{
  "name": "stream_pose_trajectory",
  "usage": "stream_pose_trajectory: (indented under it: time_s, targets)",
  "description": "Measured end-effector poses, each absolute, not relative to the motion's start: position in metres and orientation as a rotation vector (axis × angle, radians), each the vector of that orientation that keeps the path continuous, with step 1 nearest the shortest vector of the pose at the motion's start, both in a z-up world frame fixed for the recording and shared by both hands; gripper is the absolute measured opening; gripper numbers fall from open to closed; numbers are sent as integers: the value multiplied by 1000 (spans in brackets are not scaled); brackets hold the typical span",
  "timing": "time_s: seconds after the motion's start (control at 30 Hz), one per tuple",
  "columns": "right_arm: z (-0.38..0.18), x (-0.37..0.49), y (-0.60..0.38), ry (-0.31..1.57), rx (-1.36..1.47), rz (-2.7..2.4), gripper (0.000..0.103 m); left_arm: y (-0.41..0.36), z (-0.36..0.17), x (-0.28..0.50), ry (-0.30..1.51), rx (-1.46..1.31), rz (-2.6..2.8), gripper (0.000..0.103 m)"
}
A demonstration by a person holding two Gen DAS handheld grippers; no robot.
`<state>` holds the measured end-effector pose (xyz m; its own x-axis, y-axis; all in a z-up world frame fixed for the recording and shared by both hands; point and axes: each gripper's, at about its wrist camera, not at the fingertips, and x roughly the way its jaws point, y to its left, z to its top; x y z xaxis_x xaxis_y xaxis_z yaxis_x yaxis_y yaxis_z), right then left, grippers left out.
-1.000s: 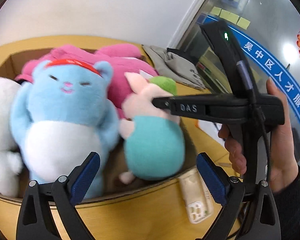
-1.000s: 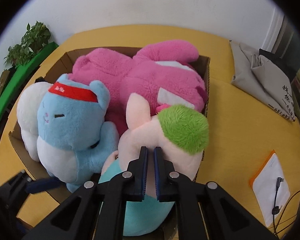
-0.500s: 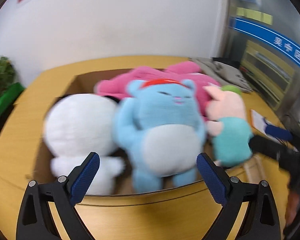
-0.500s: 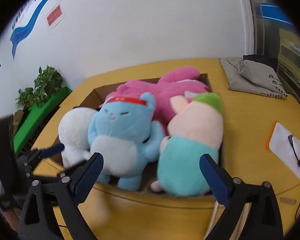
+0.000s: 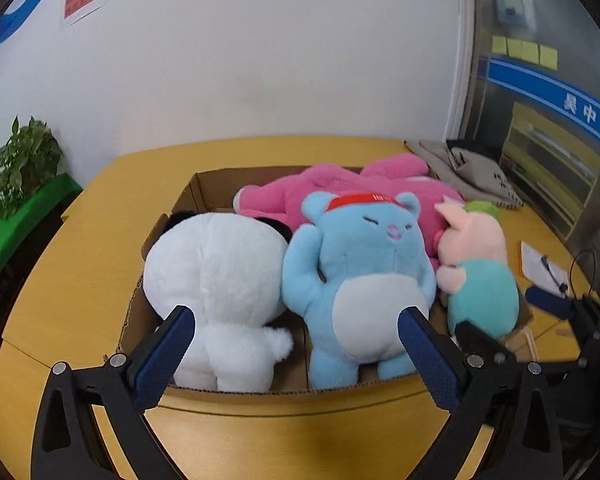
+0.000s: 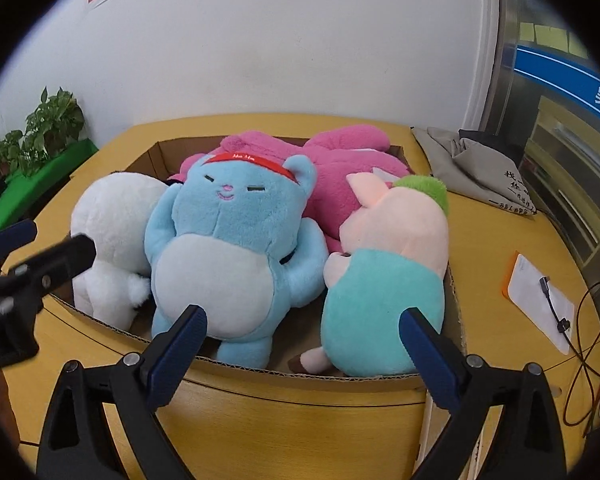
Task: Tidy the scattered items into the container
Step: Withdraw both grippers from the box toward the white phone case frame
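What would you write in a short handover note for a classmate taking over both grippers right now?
Left gripper: open, empty, pulled back in front of the cardboard box.
Right gripper: open, empty, also in front of the box.
In the box: white plush, blue bear, pink plush at the back, pig in teal at the right end.
Done: all four visible toys are boxed.
Left: no loose toys in view; check beyond the frame.

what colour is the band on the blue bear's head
Red, with small lettering, across the blue bear's forehead; the headband shows best in the right wrist view.
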<state>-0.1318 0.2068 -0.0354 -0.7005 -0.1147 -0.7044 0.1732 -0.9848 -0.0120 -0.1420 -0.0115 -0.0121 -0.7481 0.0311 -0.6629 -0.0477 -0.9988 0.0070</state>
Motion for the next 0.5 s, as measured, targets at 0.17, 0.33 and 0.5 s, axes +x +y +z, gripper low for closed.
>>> stream_pose_trajectory:
  time_s: [0.17,0.33,0.5]
  targets:
    - [-31,-133,216,99,1133,-2784,98,-4,-9,-135,79,-1070,2923,103]
    - [-33,-136,222,88,1154,-2795,98,-5,-7,-135,60,-1066,2936,103]
    - [-31,-136,225,105,1145,-2803,98,-7,-8,-135,58,-1075,2942,103]
